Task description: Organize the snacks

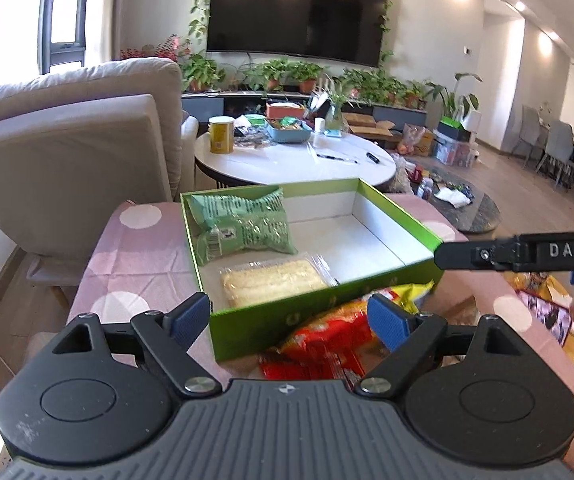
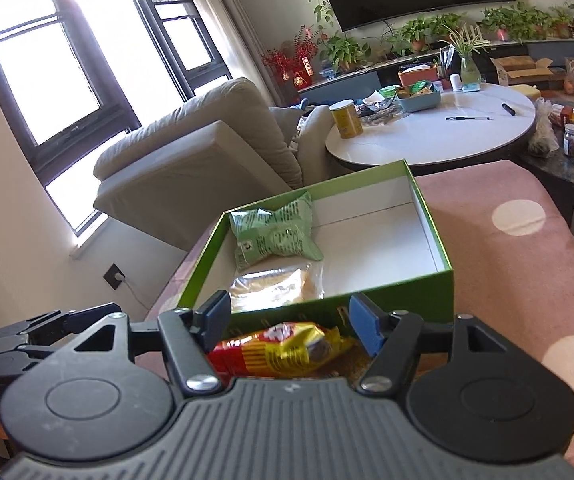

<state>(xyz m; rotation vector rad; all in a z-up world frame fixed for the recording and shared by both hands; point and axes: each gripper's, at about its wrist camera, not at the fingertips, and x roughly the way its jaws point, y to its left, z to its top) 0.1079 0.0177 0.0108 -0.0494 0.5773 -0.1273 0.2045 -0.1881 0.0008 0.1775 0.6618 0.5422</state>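
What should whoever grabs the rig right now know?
Left gripper: open, empty, over the packet.
Right gripper: seems closed on the red-yellow packet, just short of the box's near wall.
Done: bag and clear-wrapped bar lie in the box's left half.
Left: packet into the free right half.

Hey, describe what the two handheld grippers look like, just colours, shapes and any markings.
Both match. The left gripper and the right gripper have ribbed grey bodies, two round black discs, black linkage arms with silver screws, and blue textured pads on the fingers. In the left wrist view, the right gripper's black side carries raised white letters DAS.
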